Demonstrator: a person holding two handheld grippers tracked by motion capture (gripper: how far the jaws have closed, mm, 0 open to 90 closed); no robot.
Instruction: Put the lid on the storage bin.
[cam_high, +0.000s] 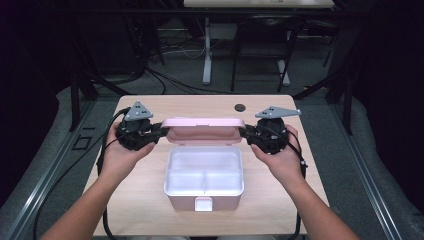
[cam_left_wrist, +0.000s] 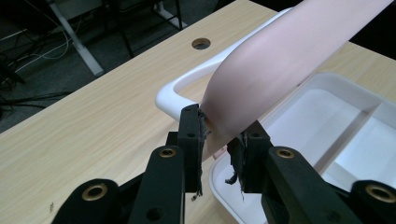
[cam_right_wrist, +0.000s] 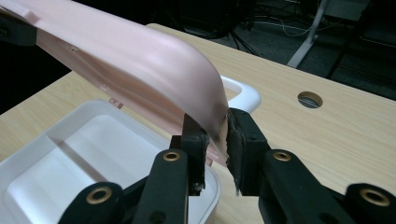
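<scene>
A white lunch box (cam_high: 204, 172) with a divided tray stands open in the middle of the table. Its pink lid (cam_high: 202, 129) is raised at the far side, tilted back. My left gripper (cam_high: 162, 131) has its jaws on the lid's left end, and my right gripper (cam_high: 245, 132) holds the right end. In the left gripper view the lid's corner (cam_left_wrist: 261, 70) sits between the pads of the left gripper (cam_left_wrist: 219, 140). The right gripper view has the other corner (cam_right_wrist: 154, 70) pinched in the right gripper (cam_right_wrist: 215, 140).
The wooden table (cam_high: 140, 190) has a round cable hole (cam_high: 240, 107) behind the box. A white carry handle (cam_left_wrist: 173, 91) sticks out behind the lid. A pink latch (cam_high: 202, 204) hangs at the box's near side. Desk legs and cables stand on the floor beyond.
</scene>
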